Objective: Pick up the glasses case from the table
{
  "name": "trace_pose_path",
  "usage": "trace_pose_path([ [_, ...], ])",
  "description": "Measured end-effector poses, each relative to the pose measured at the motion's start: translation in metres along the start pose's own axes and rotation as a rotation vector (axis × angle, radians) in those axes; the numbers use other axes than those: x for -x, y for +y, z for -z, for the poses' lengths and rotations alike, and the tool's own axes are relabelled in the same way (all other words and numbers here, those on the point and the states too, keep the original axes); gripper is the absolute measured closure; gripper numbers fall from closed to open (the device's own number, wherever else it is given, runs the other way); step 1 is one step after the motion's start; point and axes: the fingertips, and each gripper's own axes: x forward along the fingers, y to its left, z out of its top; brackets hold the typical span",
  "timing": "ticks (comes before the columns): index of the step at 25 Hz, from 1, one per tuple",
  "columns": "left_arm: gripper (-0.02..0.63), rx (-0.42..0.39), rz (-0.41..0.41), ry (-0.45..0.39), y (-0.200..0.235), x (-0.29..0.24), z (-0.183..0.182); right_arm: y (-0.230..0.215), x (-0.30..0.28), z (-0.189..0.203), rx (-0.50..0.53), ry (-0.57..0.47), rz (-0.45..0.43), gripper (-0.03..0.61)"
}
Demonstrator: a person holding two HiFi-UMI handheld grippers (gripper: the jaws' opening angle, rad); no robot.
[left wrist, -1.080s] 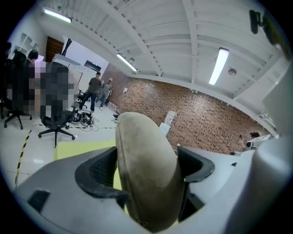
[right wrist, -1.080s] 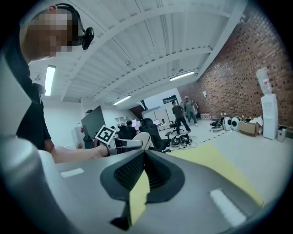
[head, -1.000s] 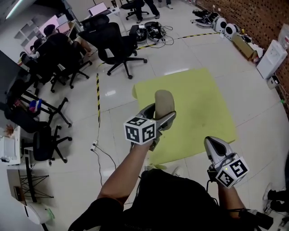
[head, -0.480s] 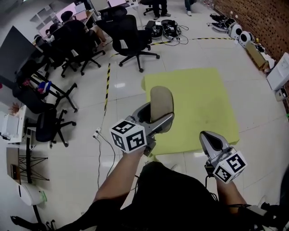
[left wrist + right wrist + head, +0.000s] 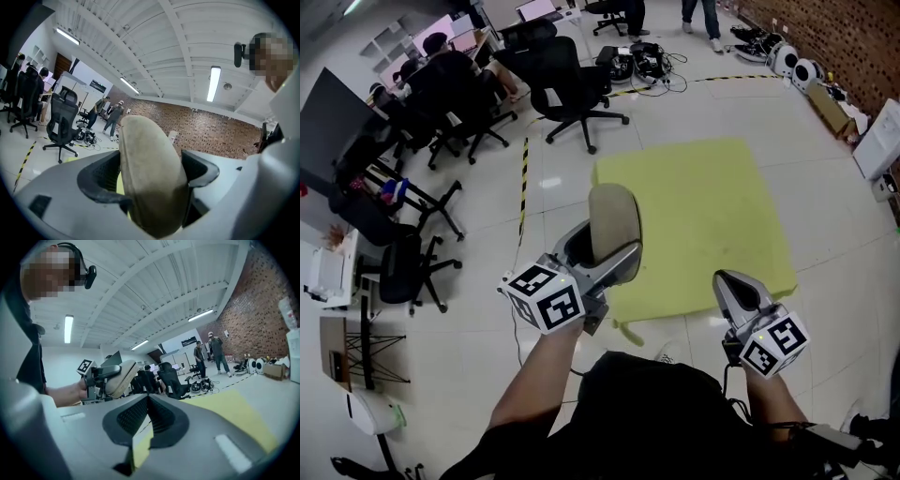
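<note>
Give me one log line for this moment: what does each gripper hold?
left gripper: shut on case, held in air | right gripper: fingers shut, empty | below: yellow mat on floor

The head camera looks steeply down from above the person (image 5: 647, 412) onto the left gripper (image 5: 609, 246), the right gripper (image 5: 739, 284) and the yellow mat (image 5: 712, 206) on the floor (image 5: 459, 319). Each gripper camera sits close behind its jaws, tilted up toward the ceiling (image 5: 154, 42). The glasses case (image 5: 150, 178) crowds the left gripper view. The right gripper view also catches the left gripper and the mat.
</note>
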Motion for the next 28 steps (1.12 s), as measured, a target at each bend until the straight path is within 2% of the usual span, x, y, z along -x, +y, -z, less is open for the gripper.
trace_pose_path([
  [9, 0.198, -0.012, 0.019, -0.008, 0.006, 0.040, -0.009, 0.019, -0.015, 0.004, -0.003, -0.015, 0.042, 0.577],
  [14, 0.198, -0.013, 0.037, -0.002, 0.017, 0.078, -0.013, 0.059, -0.024, 0.009, -0.001, -0.020, 0.073, 0.577],
  [28, 0.196, -0.001, 0.164, -0.019, 0.043, 0.171, -0.026, 0.173, -0.054, 0.020, 0.058, -0.007, 0.157, 0.577],
])
